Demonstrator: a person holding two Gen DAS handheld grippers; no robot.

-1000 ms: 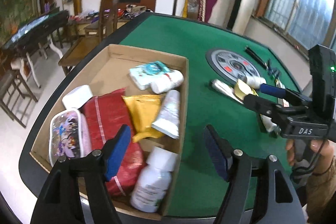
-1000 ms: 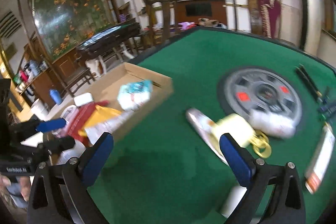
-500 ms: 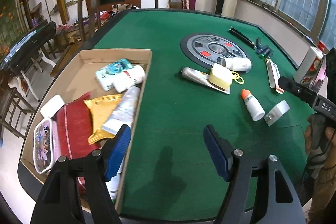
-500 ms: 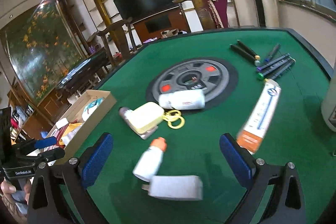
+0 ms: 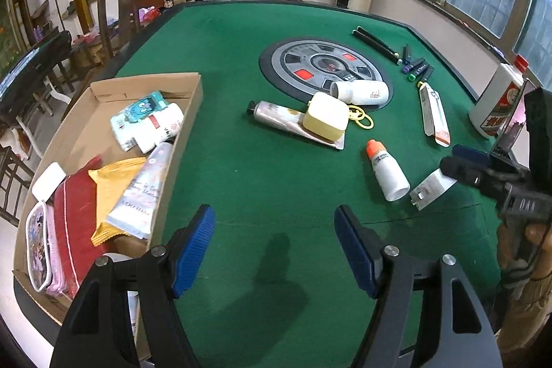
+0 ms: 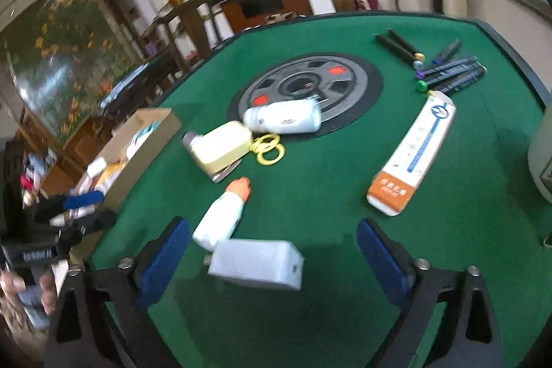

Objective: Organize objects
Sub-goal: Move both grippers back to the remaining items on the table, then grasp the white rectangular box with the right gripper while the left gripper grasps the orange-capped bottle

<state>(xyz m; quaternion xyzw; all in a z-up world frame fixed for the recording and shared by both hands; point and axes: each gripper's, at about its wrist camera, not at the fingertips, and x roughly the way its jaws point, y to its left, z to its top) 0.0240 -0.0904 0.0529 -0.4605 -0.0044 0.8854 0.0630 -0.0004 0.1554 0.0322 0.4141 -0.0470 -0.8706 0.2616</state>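
Observation:
A cardboard box [image 5: 193, 112] on the left of the green table holds several packets, tubes and pouches. Loose on the felt lie a white bottle with an orange cap [image 5: 388, 170] [image 6: 222, 214], a small white box [image 5: 429, 190] [image 6: 255, 264], a yellow case [image 5: 324, 121] [image 6: 222, 150] on a silver tube [image 5: 276, 116], a white jar [image 5: 360, 91] [image 6: 284, 118] and a long white-and-orange box [image 5: 434, 114] [image 6: 412, 157]. My left gripper [image 5: 274, 249] is open and empty over bare felt beside the cardboard box. My right gripper [image 6: 272, 254] is open, low over the small white box.
A round grey dial [image 5: 324, 64] is set in the table's middle. Markers and black sticks [image 5: 410, 64] lie at the far right. A tall white bottle [image 5: 496, 102] stands at the right edge. Wooden chairs [image 5: 114, 9] stand behind the table.
My left gripper has swung right, away from over the cardboard box to bare felt. My right gripper has swung right and come down close to the small white box and orange-capped bottle.

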